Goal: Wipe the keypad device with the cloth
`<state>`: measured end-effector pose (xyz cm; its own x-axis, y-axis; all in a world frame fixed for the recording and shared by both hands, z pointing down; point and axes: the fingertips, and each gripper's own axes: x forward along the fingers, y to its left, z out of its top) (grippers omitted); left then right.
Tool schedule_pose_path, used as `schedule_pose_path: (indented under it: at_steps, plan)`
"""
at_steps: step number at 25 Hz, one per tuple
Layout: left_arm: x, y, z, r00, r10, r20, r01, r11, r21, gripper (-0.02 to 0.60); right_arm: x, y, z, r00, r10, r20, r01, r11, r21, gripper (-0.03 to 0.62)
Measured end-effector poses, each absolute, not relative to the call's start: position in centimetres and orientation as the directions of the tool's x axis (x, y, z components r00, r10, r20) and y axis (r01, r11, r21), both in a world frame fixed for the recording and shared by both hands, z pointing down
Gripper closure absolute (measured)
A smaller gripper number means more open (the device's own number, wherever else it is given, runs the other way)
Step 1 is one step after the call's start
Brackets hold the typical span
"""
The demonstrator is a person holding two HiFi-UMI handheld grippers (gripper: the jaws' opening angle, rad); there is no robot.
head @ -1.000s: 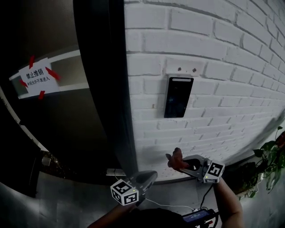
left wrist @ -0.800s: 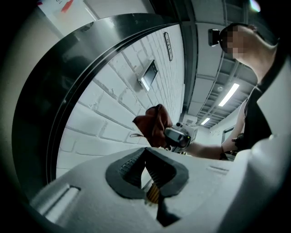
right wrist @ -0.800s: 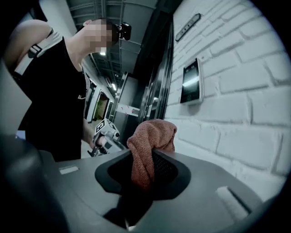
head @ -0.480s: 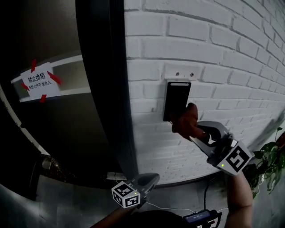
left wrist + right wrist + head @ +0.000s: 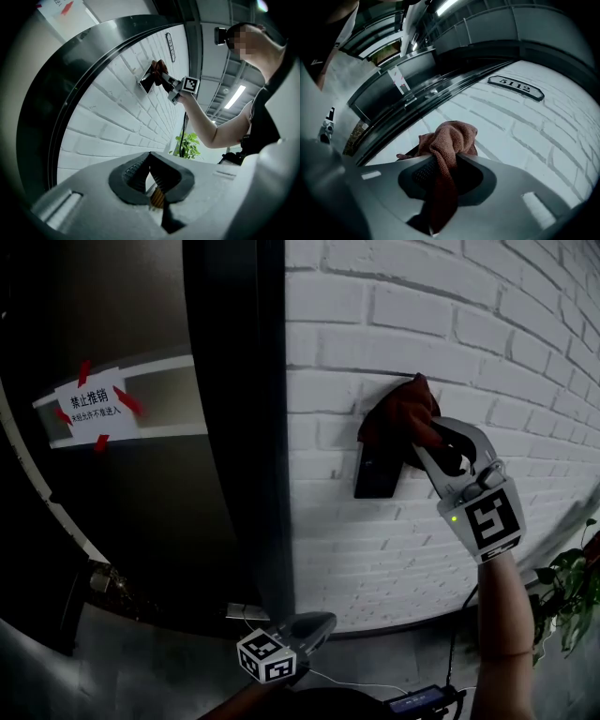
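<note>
Nearest, the grey left gripper [image 5: 151,171] is held with its jaws pressed together, empty. Beyond it, the grey right gripper [image 5: 427,435] is clamped on the one rust-brown terry cloth [image 5: 398,412], which is held against the top of the one black rectangular keypad device [image 5: 375,476] on the white brick wall [image 5: 525,352].

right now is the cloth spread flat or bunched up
Bunched up: the cloth is a crumpled wad pinched in the right gripper, over the keypad device's top.
</note>
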<state>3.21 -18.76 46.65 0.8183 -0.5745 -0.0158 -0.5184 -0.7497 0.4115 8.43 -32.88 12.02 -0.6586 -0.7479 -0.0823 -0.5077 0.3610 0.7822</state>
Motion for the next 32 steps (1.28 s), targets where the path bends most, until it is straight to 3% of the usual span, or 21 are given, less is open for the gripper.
schedule_pose_path:
  at_steps: [10,16,24,27,32]
  plan:
    - [4.4,-18.1,47.3,0.828,-0.561,-0.009,-0.504,-0.750,0.428,0.577,6.1,-32.6,10.8,-0.653,-0.755,-0.061,-0.483,0.353,0.801,0.496]
    - [4.5,-18.3,47.5,0.829,-0.559,-0.001,-0.503,-0.748,0.434,0.577,3.7,-31.9,14.3,-0.582,-0.812,-0.048,-0.212,0.095,0.973,0.500]
    - [4.3,-18.5,47.8,0.825,-0.565,0.008,-0.511,-0.739,0.440,0.577,2.5,-31.3,23.6,-0.609,-0.771,0.185,0.078,0.174,0.982,0.502]
    - [4.4,-18.5,47.8,0.825,-0.565,0.005,-0.509,-0.739,0.440,0.577,2.6,-31.3,22.2,-0.627,-0.765,0.148,0.048,0.151,0.987,0.500]
    - [4.5,-18.5,47.9,0.824,-0.567,0.005,-0.510,-0.738,0.441,0.578,3.9,-31.6,16.3,-0.667,-0.745,-0.005,-0.160,0.137,0.978,0.499]
